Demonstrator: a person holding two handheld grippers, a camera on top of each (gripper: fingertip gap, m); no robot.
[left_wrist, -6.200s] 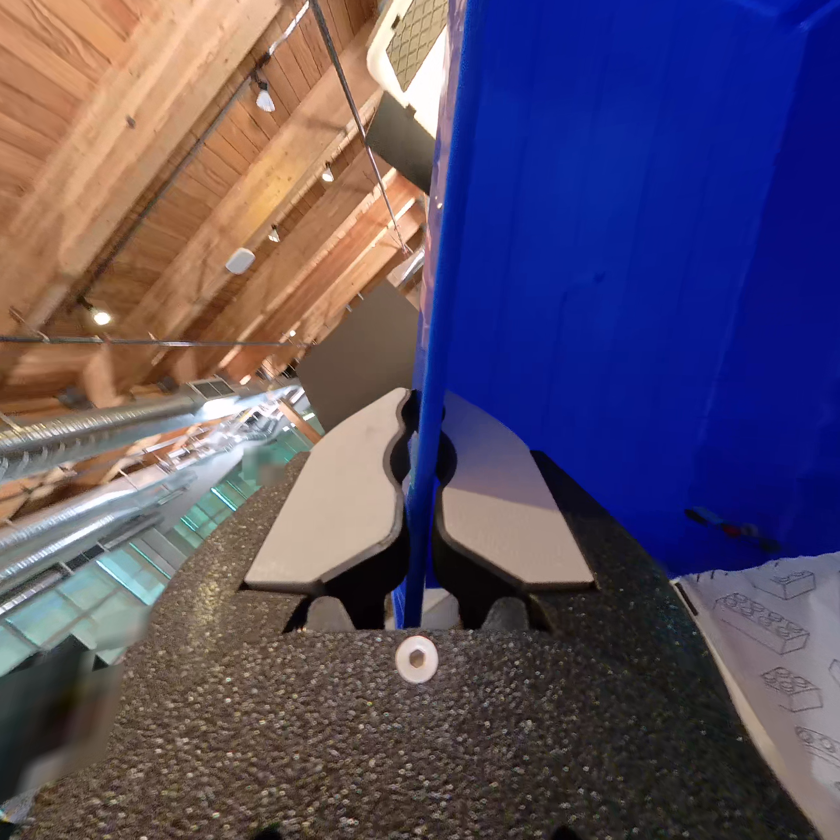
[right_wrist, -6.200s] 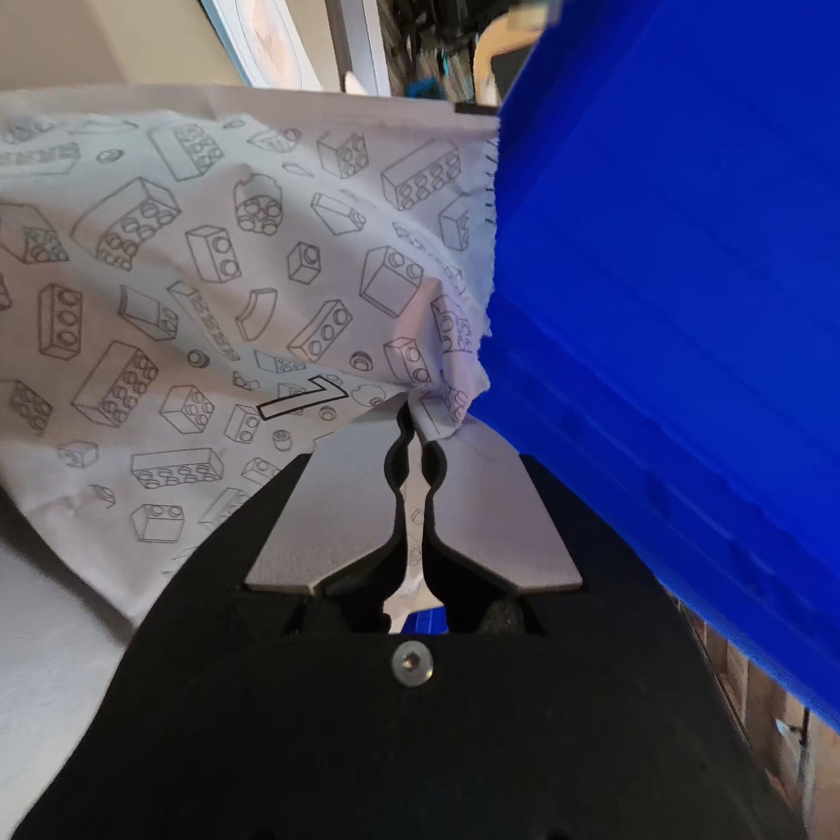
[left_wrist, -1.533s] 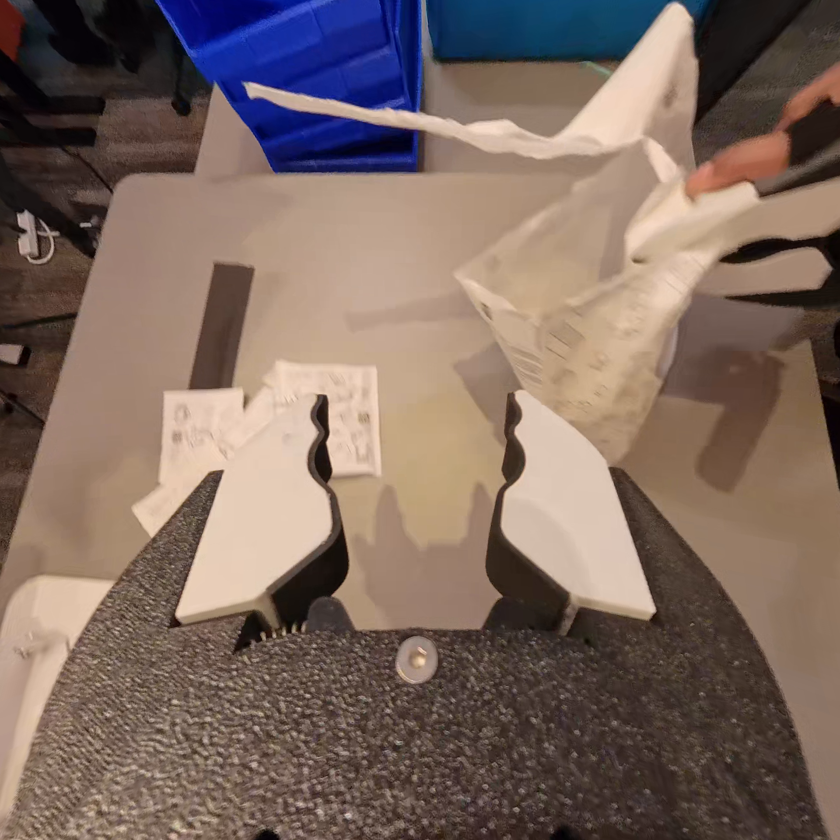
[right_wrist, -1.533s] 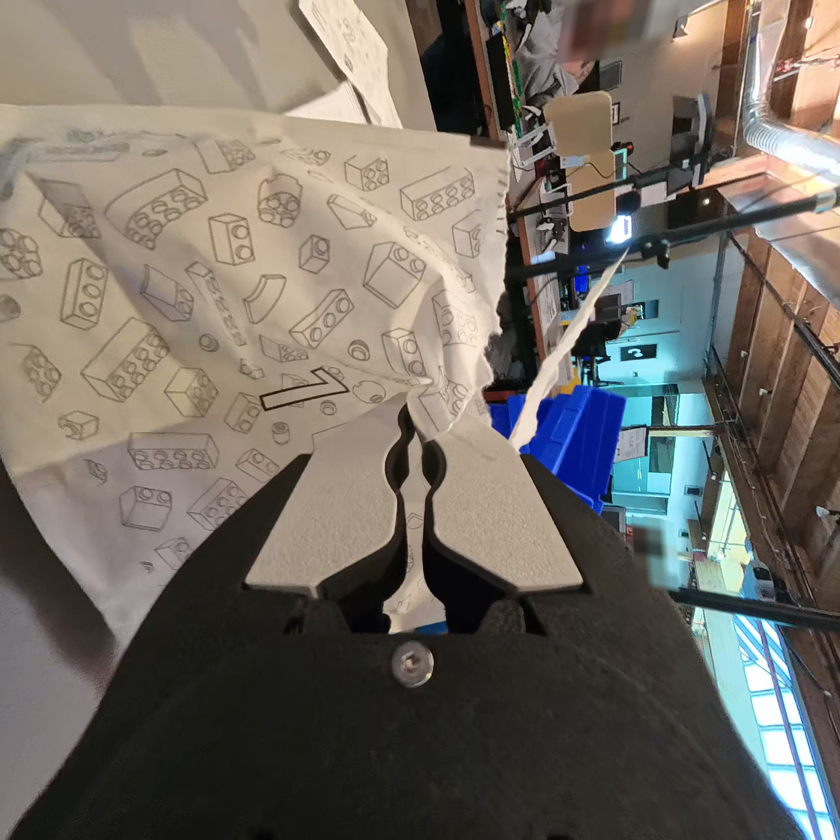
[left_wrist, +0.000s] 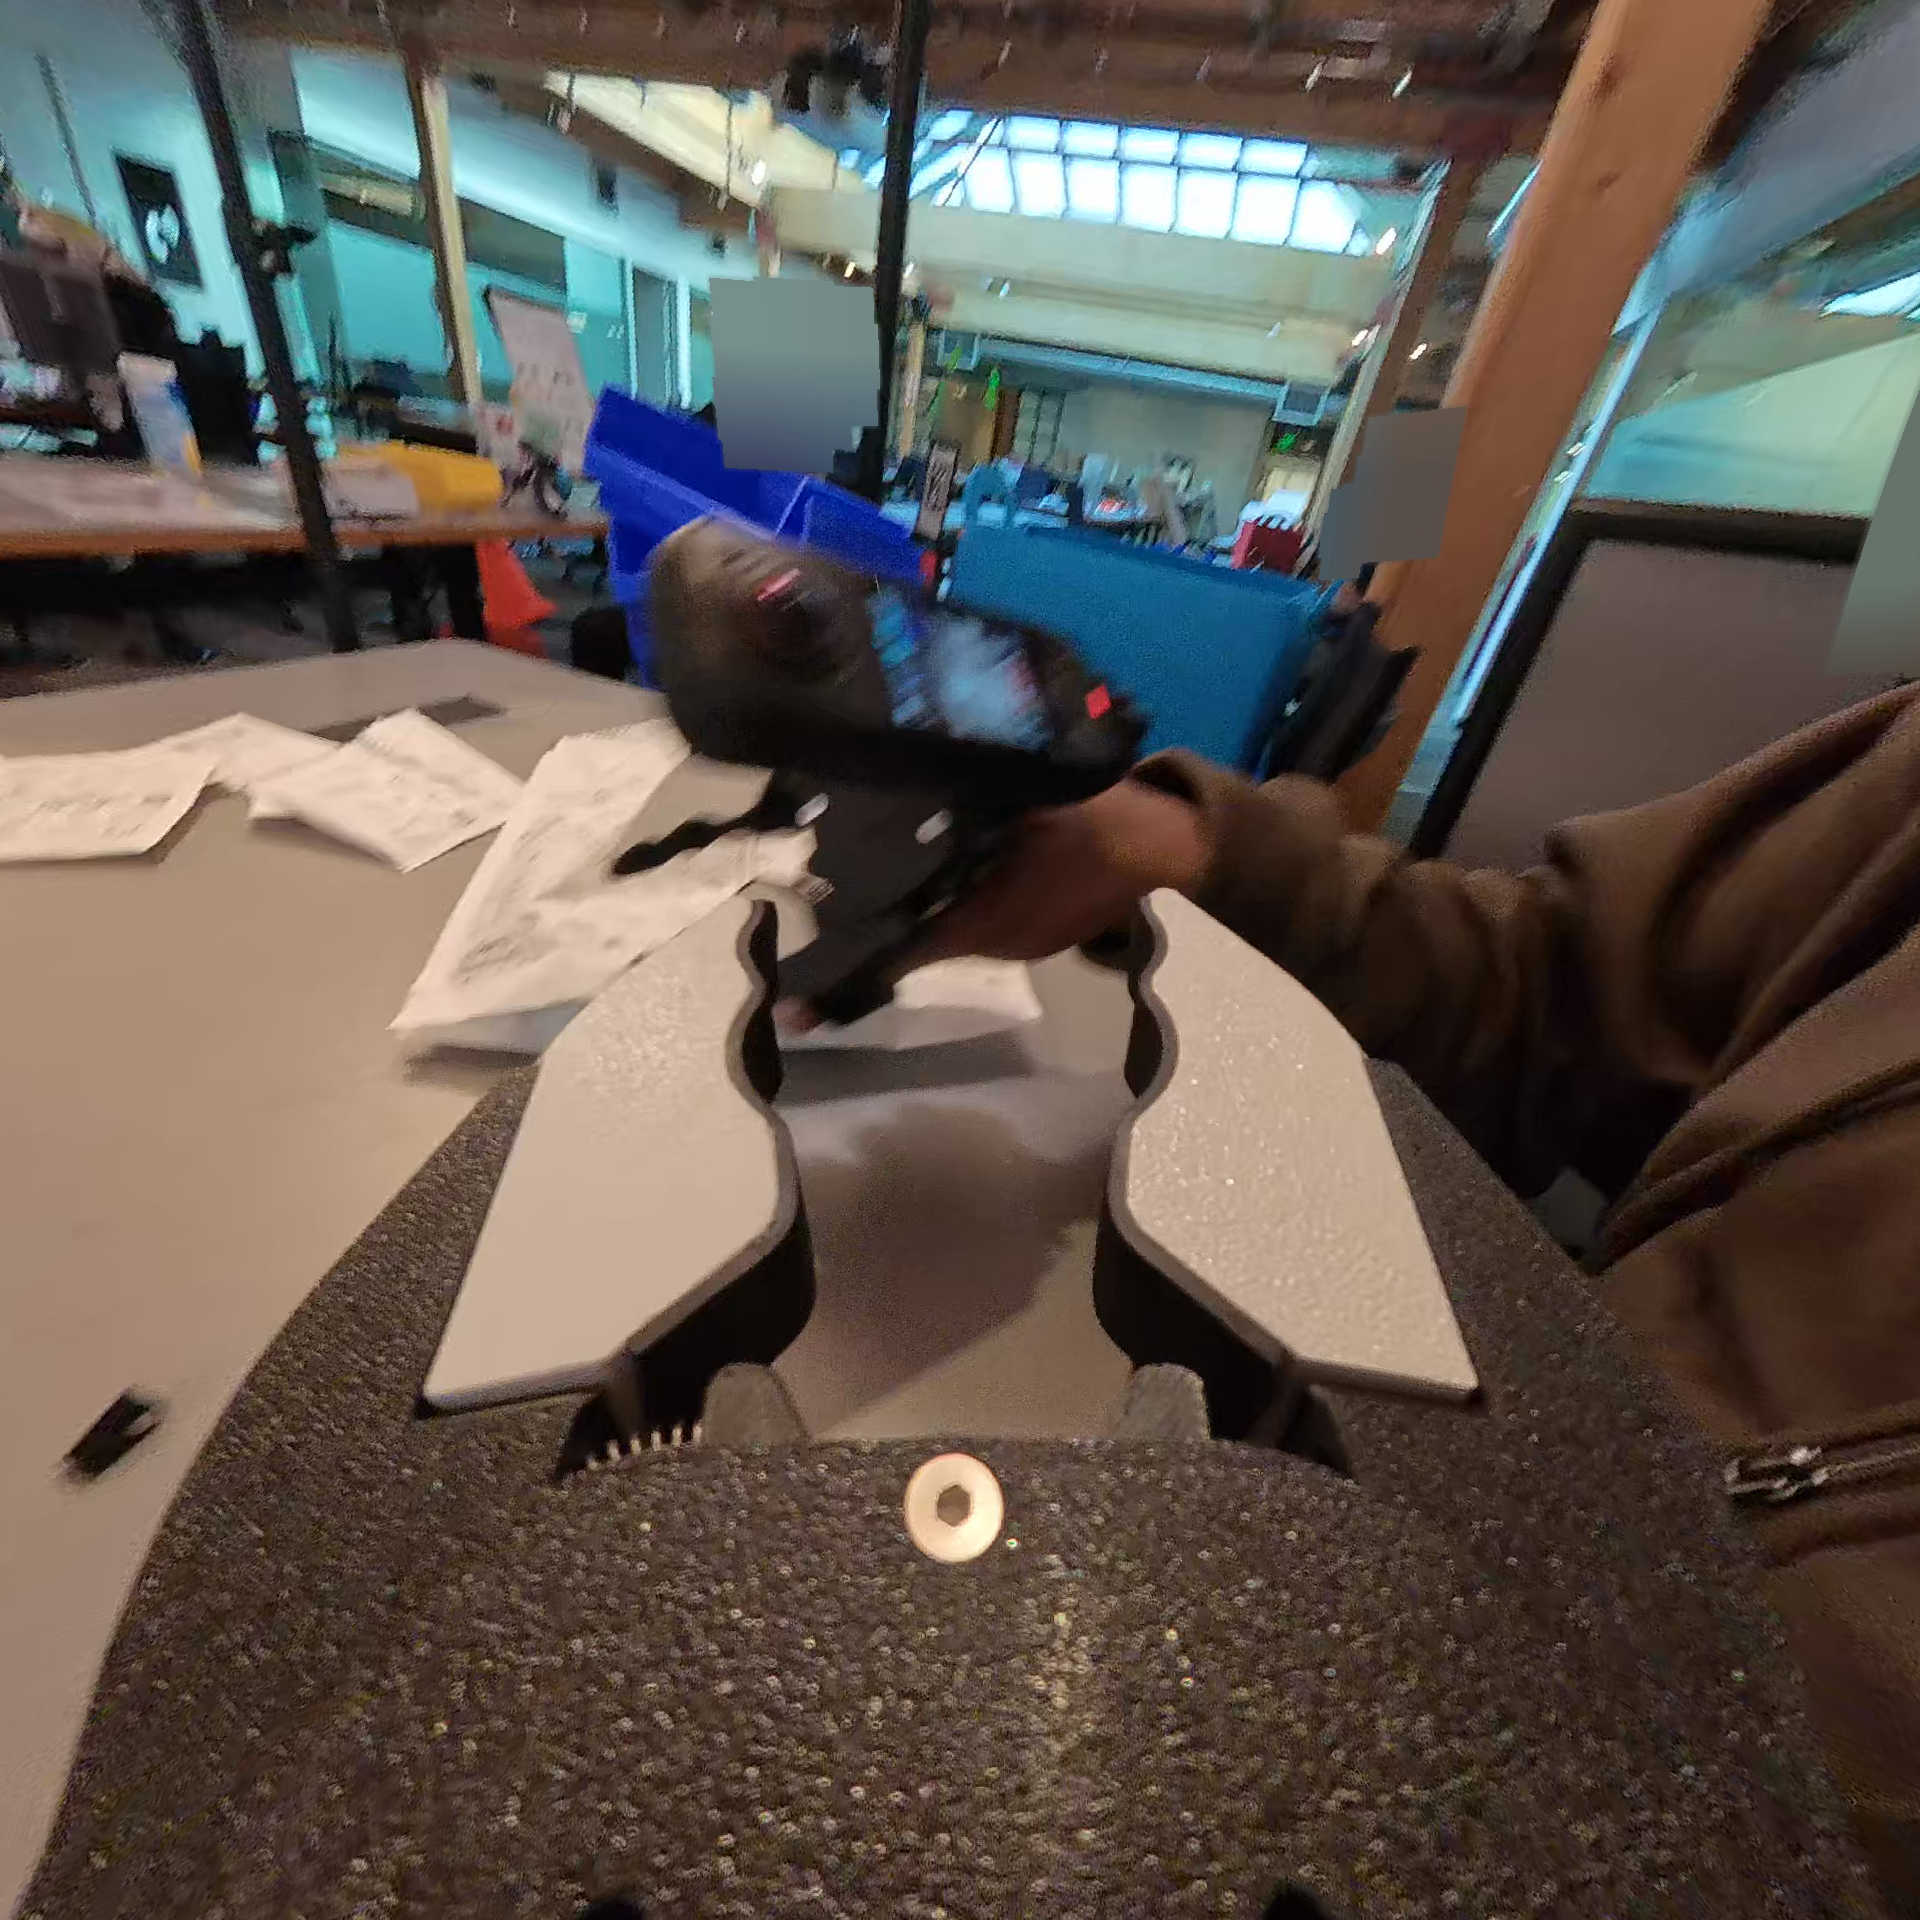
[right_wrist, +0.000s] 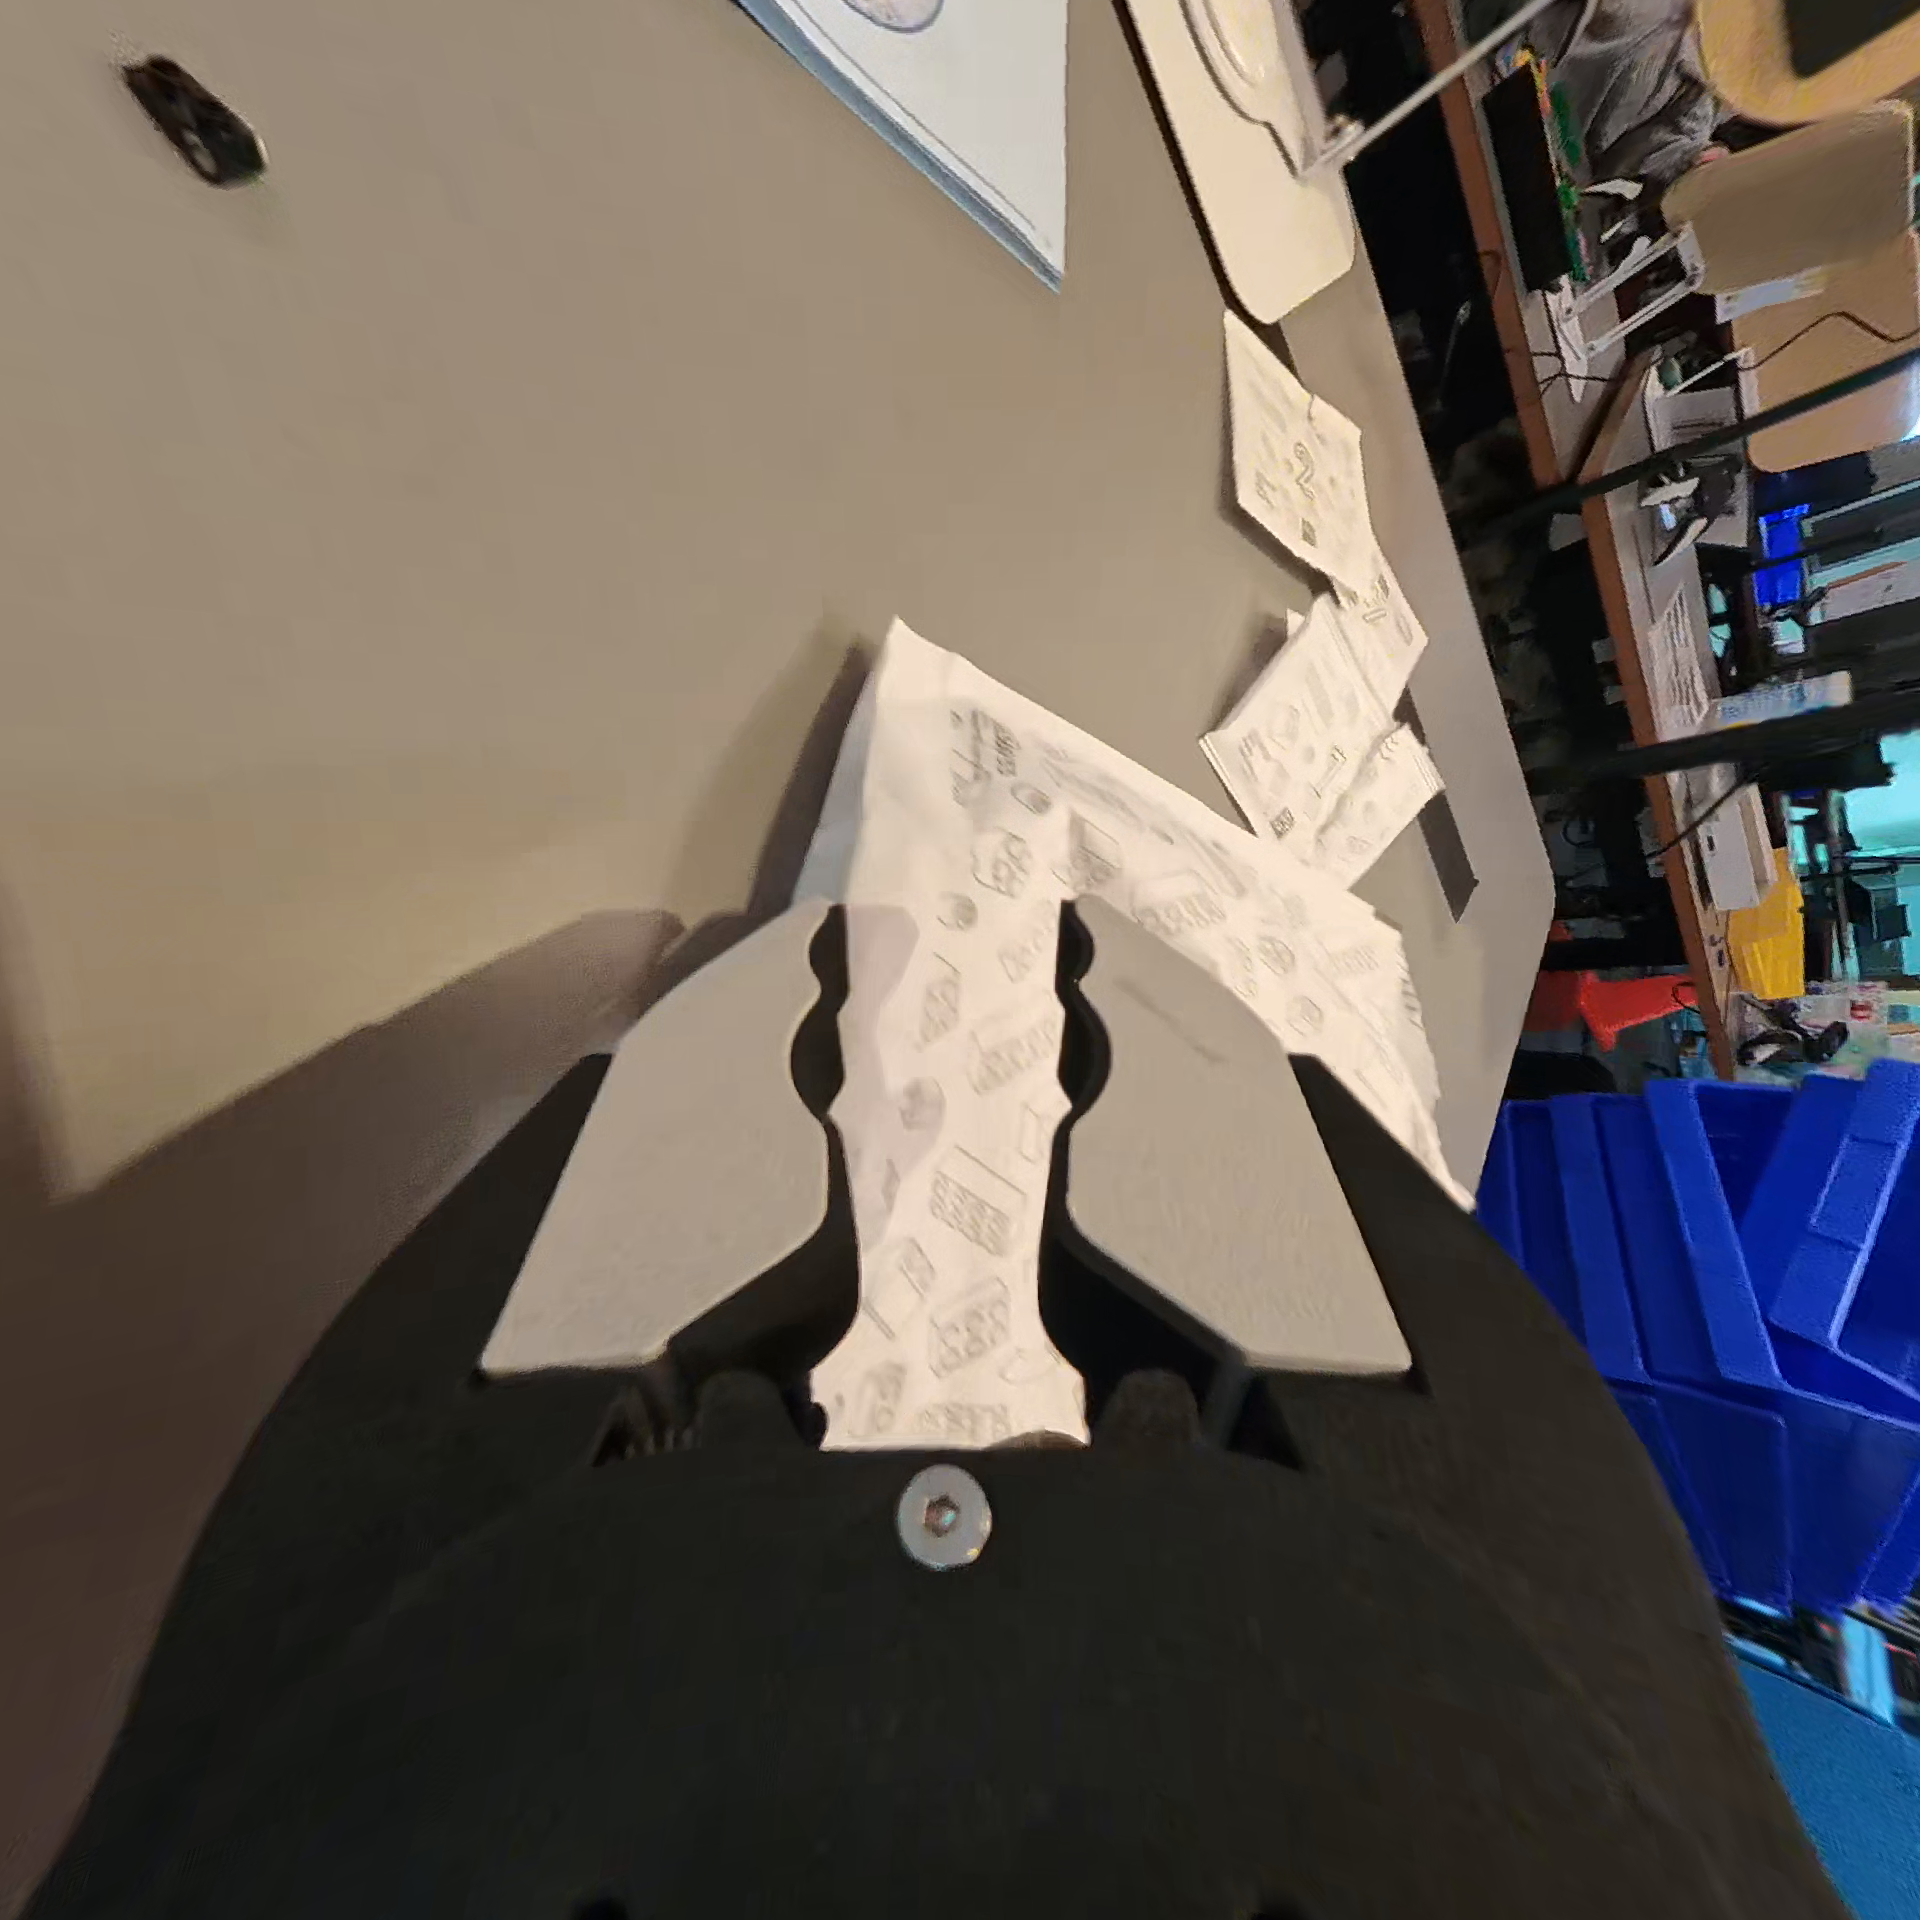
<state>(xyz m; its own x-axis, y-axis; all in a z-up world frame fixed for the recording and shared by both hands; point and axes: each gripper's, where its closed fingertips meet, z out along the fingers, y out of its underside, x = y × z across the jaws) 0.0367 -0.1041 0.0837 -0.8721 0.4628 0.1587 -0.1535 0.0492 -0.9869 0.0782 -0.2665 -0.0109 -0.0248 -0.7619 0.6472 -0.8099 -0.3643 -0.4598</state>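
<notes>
A white paper bag printed with brick drawings (right_wrist: 1039, 810) lies flat on the grey table (right_wrist: 416, 520). My right gripper (right_wrist: 951, 914) is open just above it. The bag shows through the space between its fingers, and a dark gap shows beside the left finger (right_wrist: 717, 1122). In the left wrist view the same bag (left_wrist: 540, 904) lies under the right gripper's black body (left_wrist: 883, 727), which a hand in a brown sleeve (left_wrist: 1558, 987) holds. My left gripper (left_wrist: 951, 914) is open and empty, low over the table and pointing at the right gripper.
Blue bins (right_wrist: 1714, 1247) stand past the table's edge and also show in the left wrist view (left_wrist: 727, 499). Smaller printed bags (right_wrist: 1320, 758) lie farther along, near a dark tape strip (right_wrist: 1449, 862). A booklet (right_wrist: 935, 135), a white tray (right_wrist: 1247, 156) and a small black piece (right_wrist: 192, 120) lie beyond. Spacing between my two grippers at the tips: around 20 cm.
My right gripper was shut on the bag and held it in the air; its jaws have opened and the bag now lies on the table. My left gripper has swung from looking down at the table to facing the right gripper.
</notes>
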